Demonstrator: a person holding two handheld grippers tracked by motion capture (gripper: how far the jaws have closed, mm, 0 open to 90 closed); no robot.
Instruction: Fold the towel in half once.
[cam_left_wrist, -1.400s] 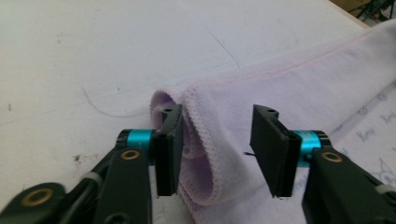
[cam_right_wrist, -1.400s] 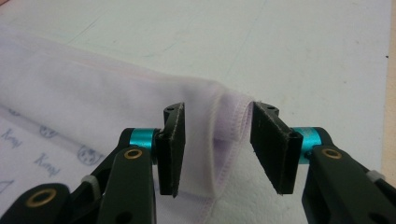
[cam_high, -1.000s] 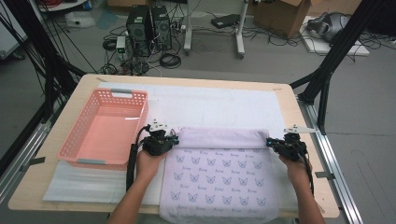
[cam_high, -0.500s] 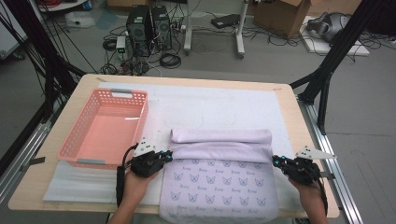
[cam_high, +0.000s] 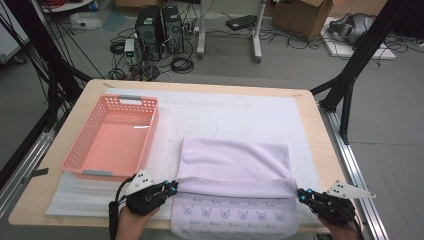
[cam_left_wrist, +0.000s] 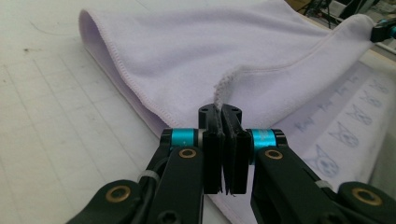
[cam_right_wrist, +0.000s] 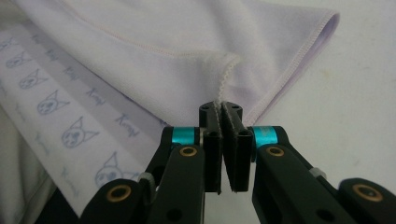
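Item: lilac towel, lying on the white mat at the near half of the table, just right of the pink basket; folded over on itself, plain side up, with a printed strip of cat faces exposed along the near edge.

Change noted: against the earlier frames, the folded flap has been drawn much farther toward the near edge; the plain band has widened and the printed area has shrunk to a narrow strip; both hands have been carried nearer the table's near edge.

Left gripper: jaws pressed together on the towel's left corner hem, seen pinched in the left gripper view.

Right gripper: jaws clamped likewise on the right corner hem.

Judgement: a lengthwise fold is taken to be nearly complete; the held edge is probably to be laid down flush with the near edge, though the alignment there cannot be told for certain, since the near hem is cut off in the high view.

Surroundings: basket empty; floor beyond cluttered with cables.
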